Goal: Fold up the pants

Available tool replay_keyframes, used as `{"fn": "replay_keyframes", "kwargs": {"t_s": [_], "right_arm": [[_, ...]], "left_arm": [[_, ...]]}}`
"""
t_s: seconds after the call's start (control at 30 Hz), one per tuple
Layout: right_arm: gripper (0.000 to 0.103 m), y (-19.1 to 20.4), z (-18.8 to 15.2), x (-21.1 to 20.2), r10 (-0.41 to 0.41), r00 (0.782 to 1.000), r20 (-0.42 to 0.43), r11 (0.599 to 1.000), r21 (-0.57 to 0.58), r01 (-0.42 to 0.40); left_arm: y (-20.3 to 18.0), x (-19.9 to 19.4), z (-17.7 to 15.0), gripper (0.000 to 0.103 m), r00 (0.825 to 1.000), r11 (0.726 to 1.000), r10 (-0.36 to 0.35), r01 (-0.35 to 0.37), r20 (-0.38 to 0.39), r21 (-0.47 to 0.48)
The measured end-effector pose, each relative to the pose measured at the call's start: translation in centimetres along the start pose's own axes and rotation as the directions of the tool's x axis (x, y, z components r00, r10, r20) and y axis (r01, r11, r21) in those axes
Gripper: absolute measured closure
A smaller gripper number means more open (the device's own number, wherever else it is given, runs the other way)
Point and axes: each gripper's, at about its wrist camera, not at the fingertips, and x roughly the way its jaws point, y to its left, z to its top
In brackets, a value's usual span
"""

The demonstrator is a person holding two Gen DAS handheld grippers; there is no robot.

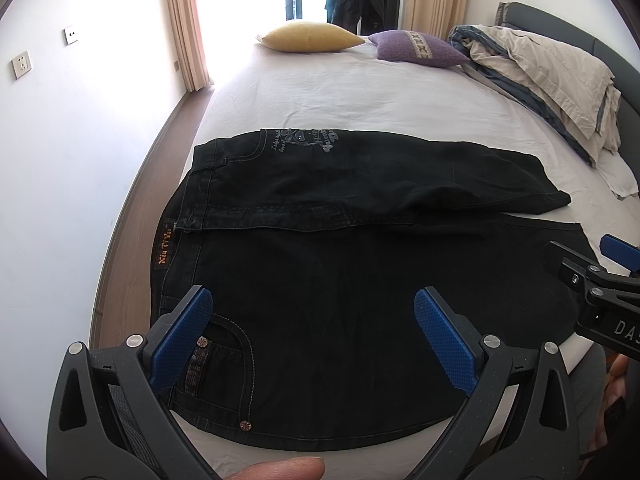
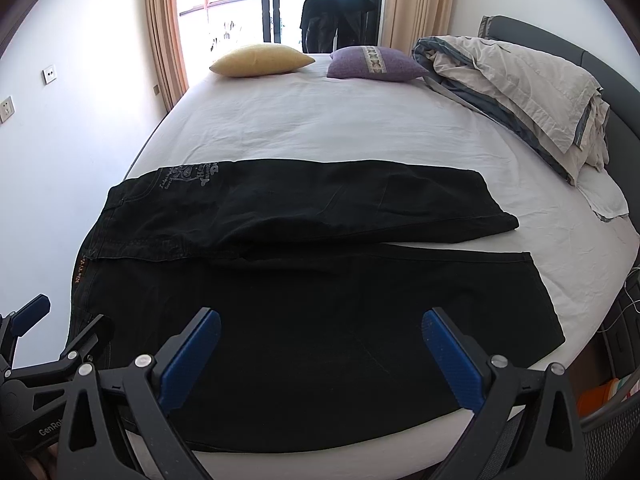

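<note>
Both claws spread wide, nothing between the pads. Left gripper point(image 1: 312, 320) hangs over the waist end of the black pants point(image 1: 360, 280), fingers apart, blue pads point(image 1: 182, 340) clear of the fabric as far as the view shows; front pocket with rivets sits right between the fingers. Right gripper point(image 2: 320, 344) likewise fully released, hovering over the near leg, pads point(image 2: 452, 364) not gripping any cloth. Whether either one brushes the denim underneath: cannot tell from these angles. Pants point(image 2: 312, 300) lie flat across the near edge of the bed point(image 2: 320, 120), waistband to the left, leg hems to the right. Far leg lies beside the near one, its edge overlapping a bit at the crotch seam, printed graphic showing near its waist. In the left view the right gripper point(image 1: 592, 276) shows at the right edge over the hem end; in the right view the left gripper point(image 2: 48, 340) shows at the left edge by the waistband. Far side of bed: yellow pillow point(image 2: 260, 60), purple pillow point(image 2: 376, 64), bundled duvet point(image 2: 520, 88) along the headboard.
</note>
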Motion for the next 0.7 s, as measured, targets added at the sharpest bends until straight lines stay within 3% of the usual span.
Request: {"fn": "replay_keyframes", "kwargs": {"t_s": [0.7], "right_arm": [[0.000, 0.32, -0.16, 0.21, 0.000, 1.000, -0.002, 1.000, 0.000, 0.000]], "left_arm": [[0.07, -0.08, -0.22, 0.000, 1.000, 1.000, 0.001, -0.001, -0.002, 0.001]]}}
